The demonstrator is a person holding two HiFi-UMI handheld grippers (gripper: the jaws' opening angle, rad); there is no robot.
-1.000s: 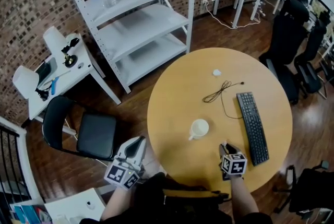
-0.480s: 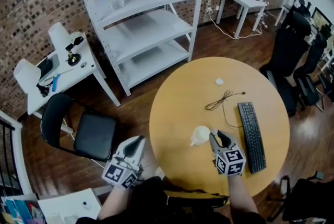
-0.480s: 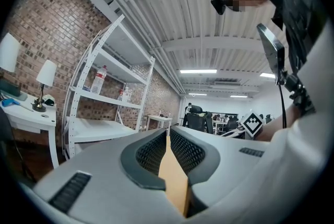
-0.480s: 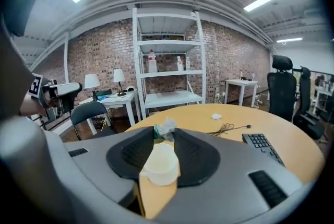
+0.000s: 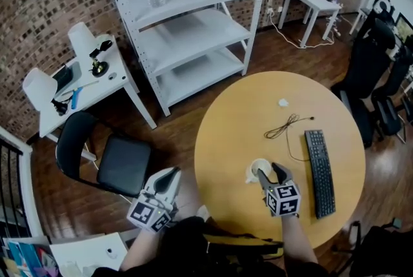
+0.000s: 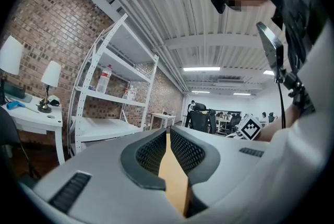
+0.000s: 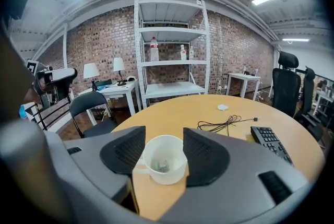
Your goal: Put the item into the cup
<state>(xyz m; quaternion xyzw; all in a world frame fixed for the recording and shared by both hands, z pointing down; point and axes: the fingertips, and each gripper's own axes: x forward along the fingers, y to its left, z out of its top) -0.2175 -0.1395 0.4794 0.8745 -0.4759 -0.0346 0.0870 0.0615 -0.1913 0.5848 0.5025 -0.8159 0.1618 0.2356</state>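
Observation:
A white cup (image 5: pixel 257 168) stands on the round wooden table (image 5: pixel 251 114). My right gripper (image 5: pixel 270 172) hovers right over it, tips at its near rim. In the right gripper view the cup (image 7: pixel 165 157) shows between the two pads (image 7: pixel 124 151), and a small greyish item (image 7: pixel 163 166) lies on its bottom. The right jaws are opening and nothing is gripped between them. My left gripper (image 5: pixel 169 179) hangs off the table's left edge, above the floor. Its jaws (image 6: pixel 168 150) stand nearly together with nothing in them.
A black keyboard (image 5: pixel 321 172) lies right of the cup, with a thin black cable (image 5: pixel 287 126) and a small white object (image 5: pixel 282 102) farther back. A black chair (image 5: pixel 106 163) and a white shelf unit (image 5: pixel 187 24) stand left of the table.
My right gripper has moved forward and left from the table's near edge to above the cup, and its jaws have spread wider. The left gripper has stayed put.

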